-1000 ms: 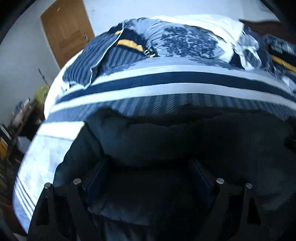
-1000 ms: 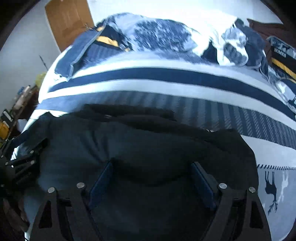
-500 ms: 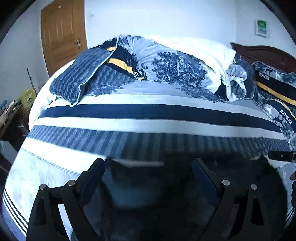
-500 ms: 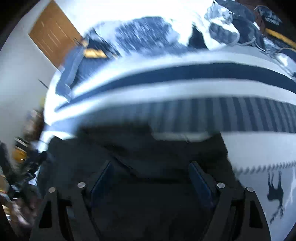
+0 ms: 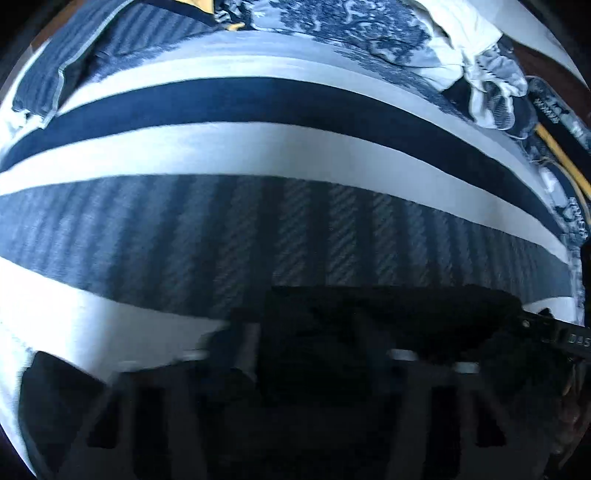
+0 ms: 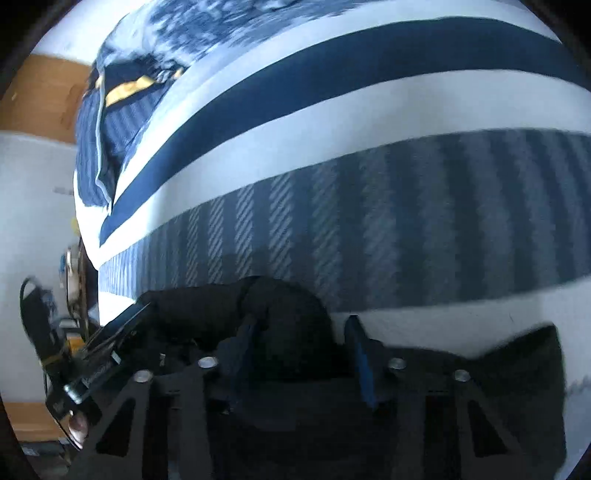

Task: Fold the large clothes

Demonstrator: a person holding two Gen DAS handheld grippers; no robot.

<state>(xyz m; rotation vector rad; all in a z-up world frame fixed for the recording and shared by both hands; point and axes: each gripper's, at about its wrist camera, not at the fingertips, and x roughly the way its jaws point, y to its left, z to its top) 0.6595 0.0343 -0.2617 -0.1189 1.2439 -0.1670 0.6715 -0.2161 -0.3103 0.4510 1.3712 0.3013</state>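
On the near part of the bed, the dark garment (image 6: 284,317) is lying bunched against the striped bedspread (image 6: 406,221), its black cloth reaching across toward the left gripper (image 5: 325,369) in the left wrist view, where it shows as a low dark mound (image 5: 388,317). The right gripper (image 6: 301,354) is pointing steeply down at it, and its jaws have just been closing: they are standing about a third apart with a fold of the garment bunched between the blue pads (image 6: 362,365), which are pressing on the cloth. The left gripper's jaws have just been closing too, narrowed around dark cloth, though blur and shadow are hiding whether the pads are actually pinching it. Each gripper is showing at the edge of the other's view, the right one (image 5: 554,332) at the garment's right end. Beyond the garment, the bedspread is running in wide navy and white bands. Farther back, a rumpled patterned duvet (image 5: 369,33) and a striped pillow (image 5: 74,55) are lying at the bed's far side.
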